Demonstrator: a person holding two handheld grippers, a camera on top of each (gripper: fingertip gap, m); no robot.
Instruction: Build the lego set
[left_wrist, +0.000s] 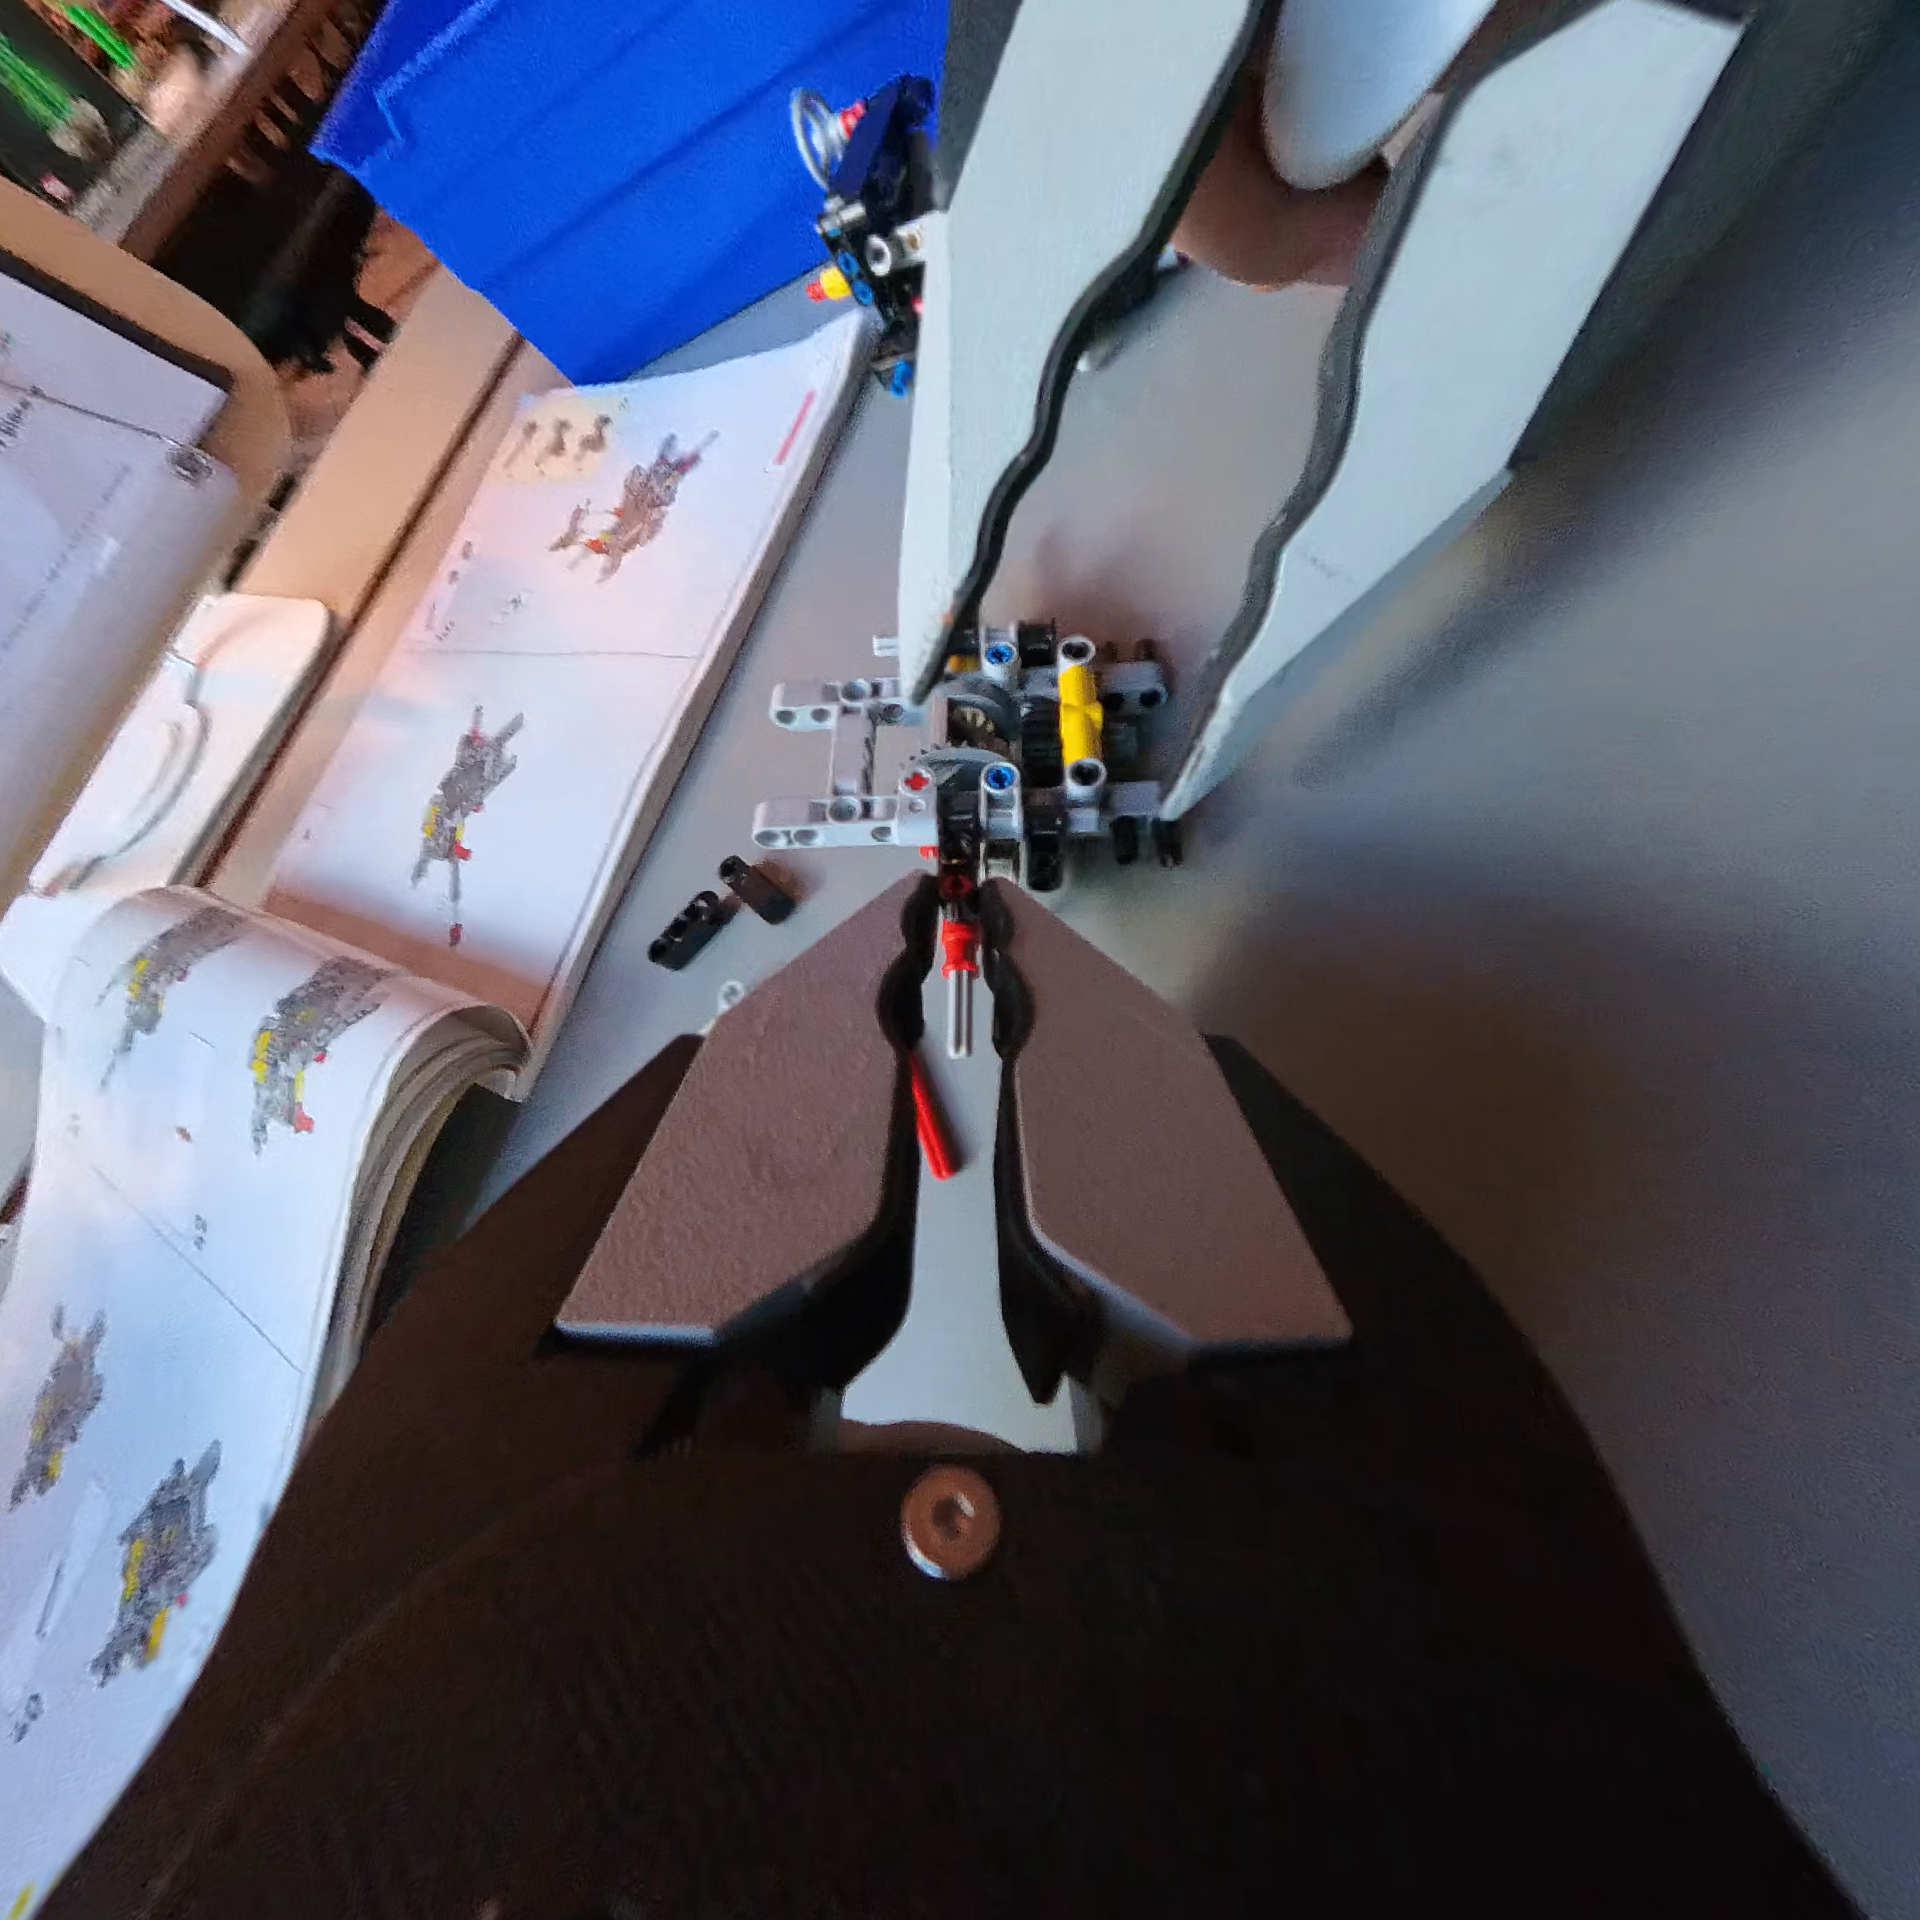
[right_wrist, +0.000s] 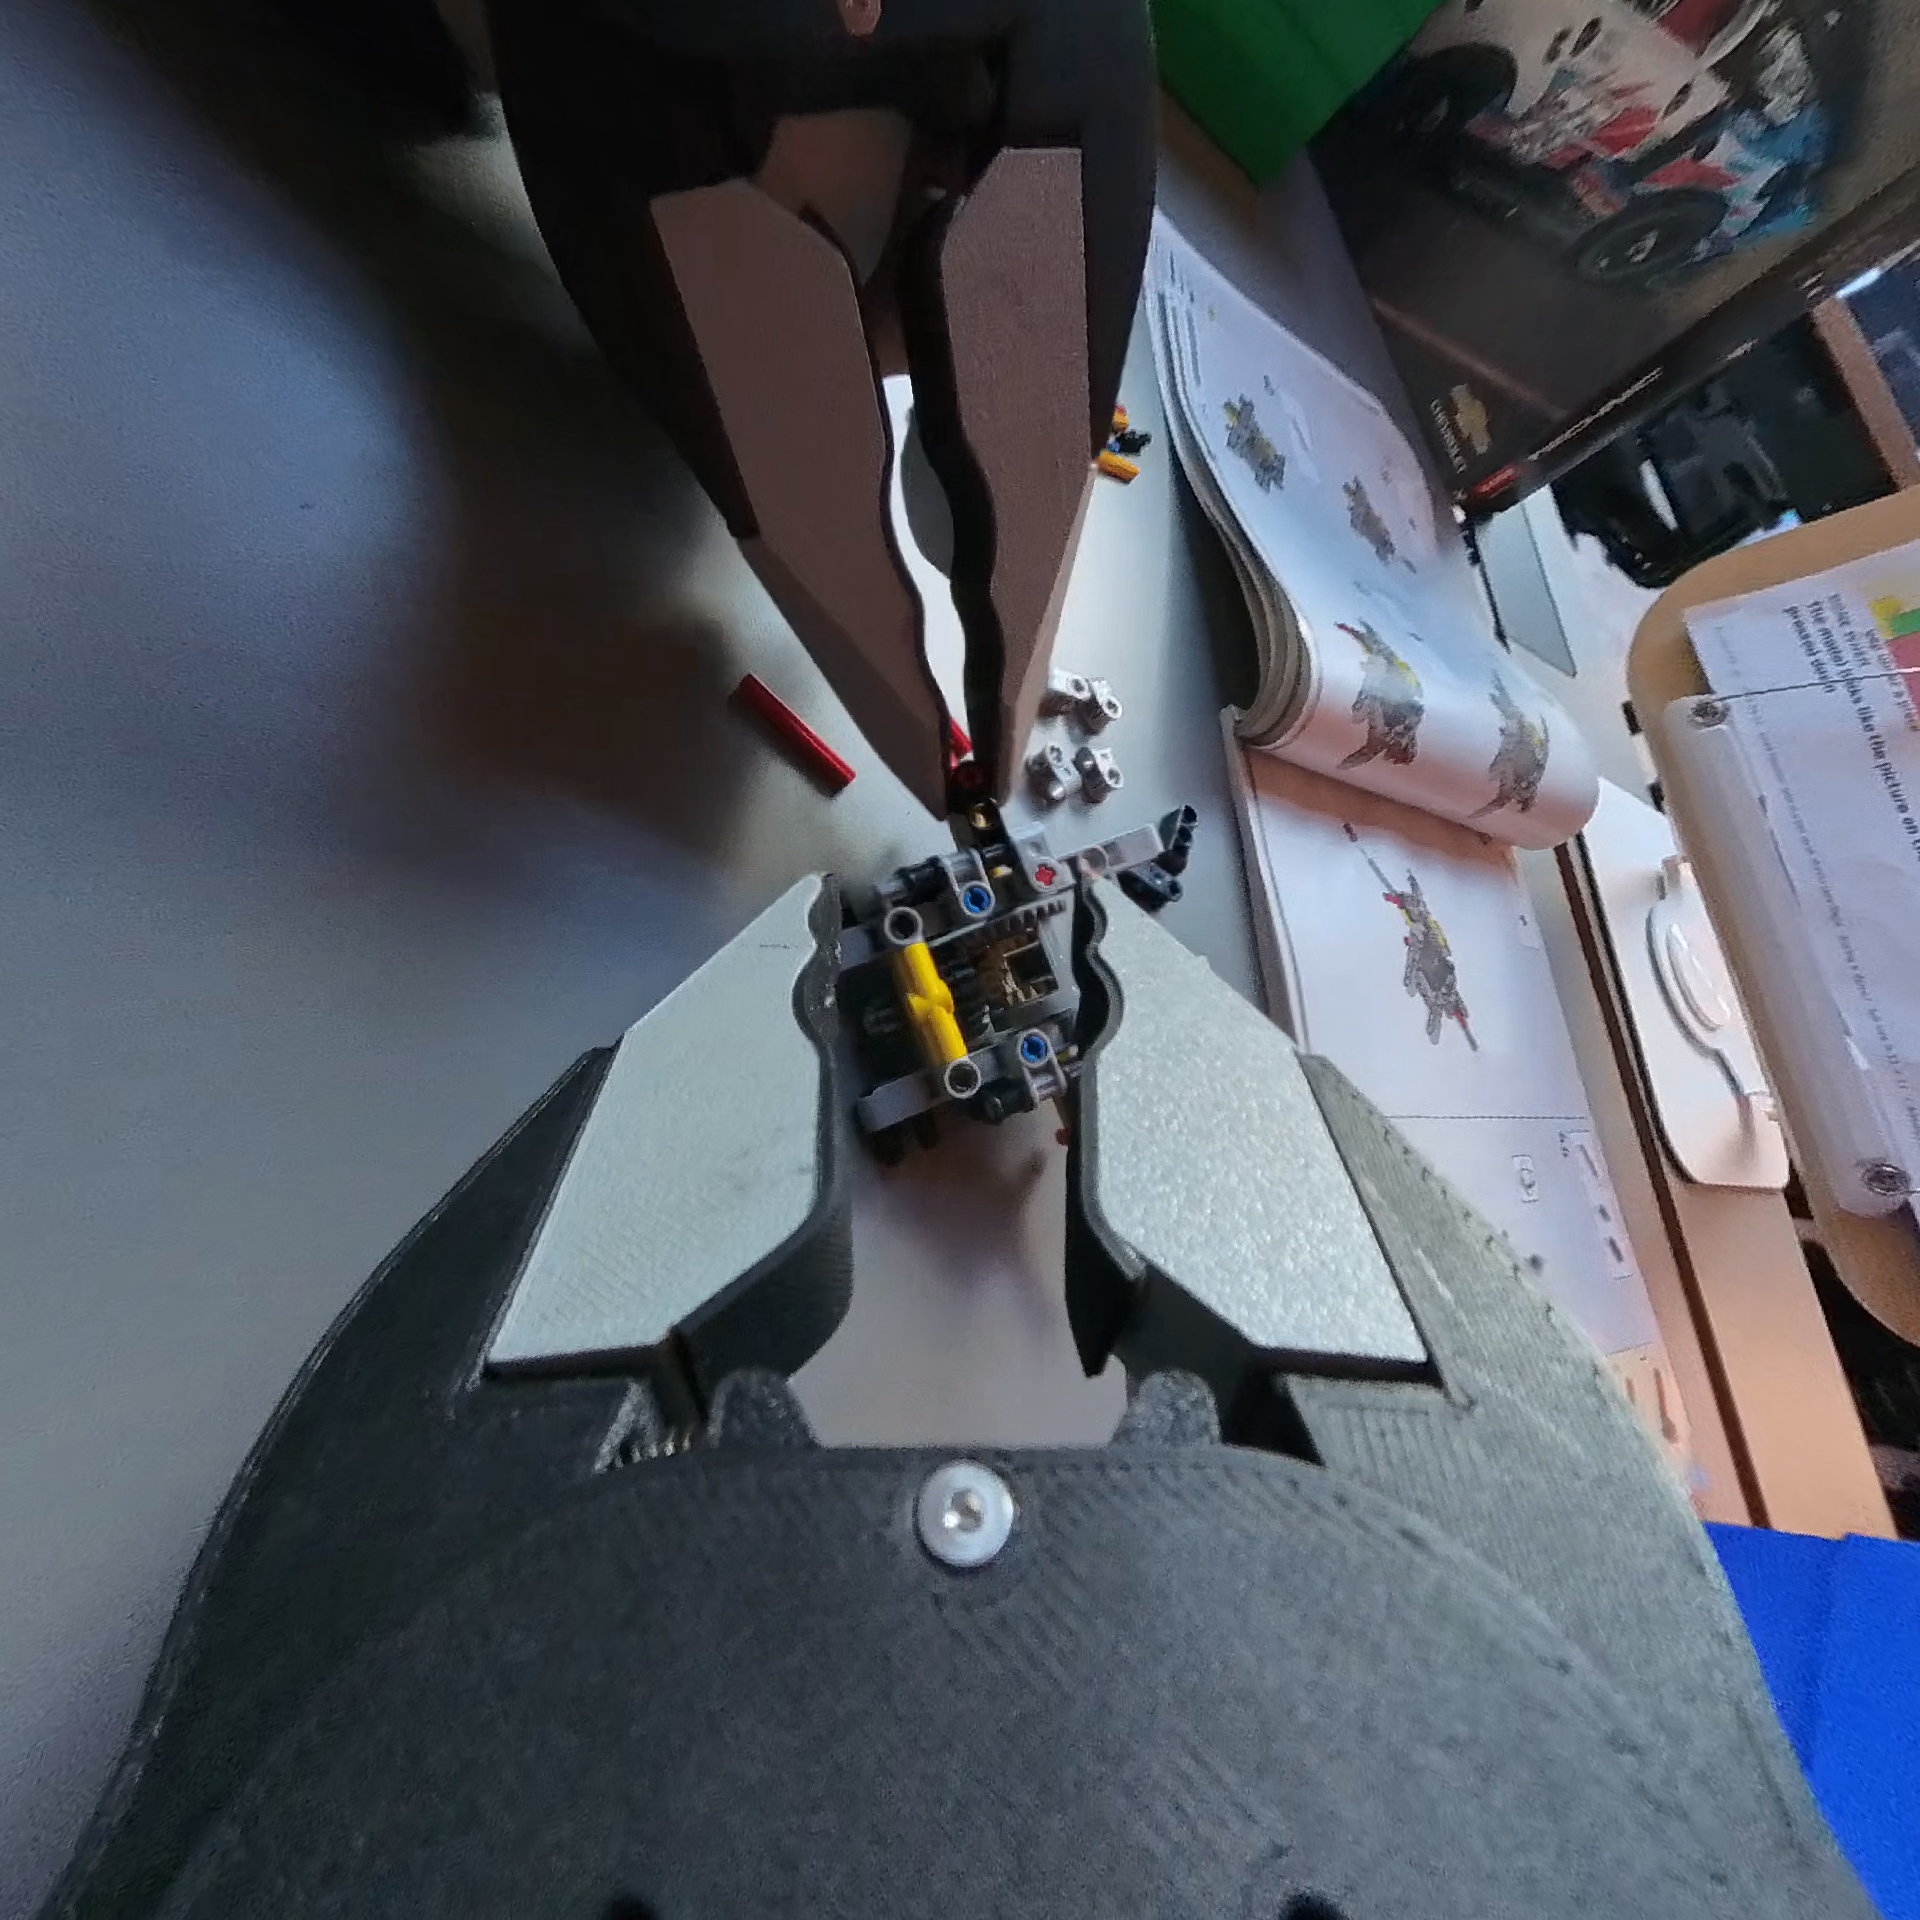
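Tools: left (left_wrist: 958, 894) pinches red-collared axle (left_wrist: 961, 971), right (right_wrist: 961, 940) clamps gear assembly (right_wrist: 966, 997) (underside hidden).

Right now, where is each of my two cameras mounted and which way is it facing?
Left wrist view: rides the brown-fingered left gripper, looking along the fingers at the grey brick assembly; the right gripper faces it from opposite.
Right wrist view: rides the grey-fingered right gripper, whose fingers flank the assembly; the left gripper points back at it.
Shared: both grippers, the assembly, a loose red axle, the open instruction booklet, the grey table.
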